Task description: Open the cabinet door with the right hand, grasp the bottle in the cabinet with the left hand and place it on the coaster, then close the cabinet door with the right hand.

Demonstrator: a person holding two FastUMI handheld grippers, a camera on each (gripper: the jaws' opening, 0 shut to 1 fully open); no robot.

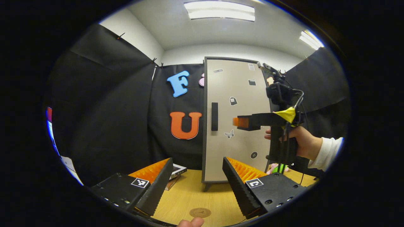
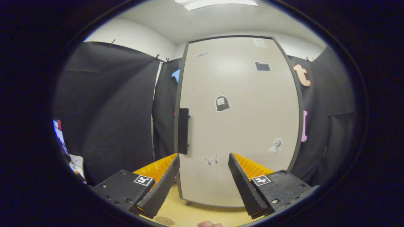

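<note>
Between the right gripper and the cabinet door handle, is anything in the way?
No. In the left gripper view the right gripper hangs in front of the closed cabinet door, its tip right of the handle; between them only bare door panel shows.

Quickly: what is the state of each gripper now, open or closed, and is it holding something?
Left gripper: open, holding nothing.
Right gripper: open, holding nothing, facing the closed cabinet door.
</note>
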